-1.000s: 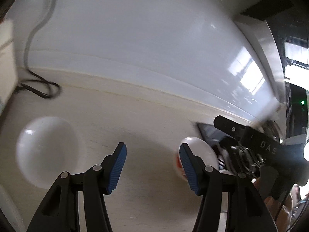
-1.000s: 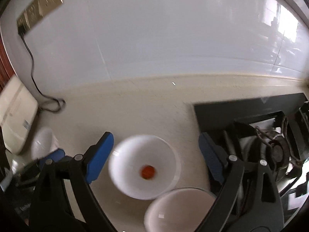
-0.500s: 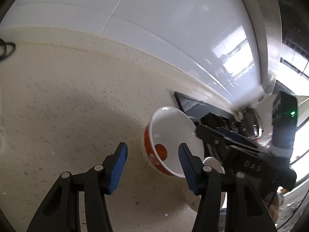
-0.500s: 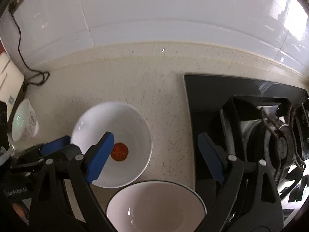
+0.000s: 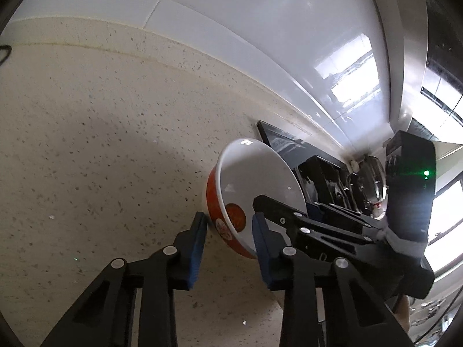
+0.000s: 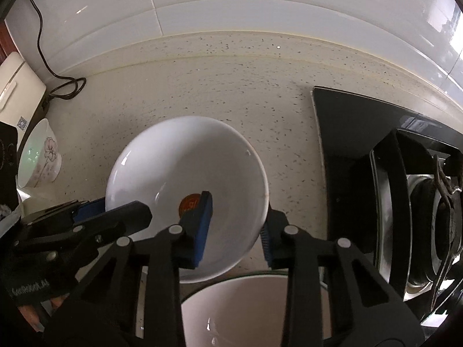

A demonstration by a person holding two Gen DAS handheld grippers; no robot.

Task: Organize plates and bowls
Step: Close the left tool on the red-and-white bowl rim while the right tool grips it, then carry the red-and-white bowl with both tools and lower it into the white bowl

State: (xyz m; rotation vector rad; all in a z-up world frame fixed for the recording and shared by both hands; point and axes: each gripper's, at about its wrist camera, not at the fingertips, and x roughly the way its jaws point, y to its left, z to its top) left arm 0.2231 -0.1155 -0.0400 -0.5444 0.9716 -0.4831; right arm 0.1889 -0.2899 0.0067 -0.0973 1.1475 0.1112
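A bowl, orange outside and white inside with a red emblem on its bottom, stands on the speckled counter. My left gripper straddles its near rim, one pad on the orange wall and one inside; the jaws are closing and press the wall. From above, the same bowl has my right gripper across its right rim, one pad inside by the emblem and one outside, also closing on the wall. Each view shows the other gripper at the bowl's opposite side: the right gripper and the left gripper.
A larger white bowl sits just below the held one. A floral bowl and a white appliance with a black cable are at the left. A black stove lies to the right, with a tiled wall behind.
Both grippers dropped onto the orange bowl and their jaws narrowed from wide apart to clamping opposite sides of its rim. The left view swung away from the floral bowl.
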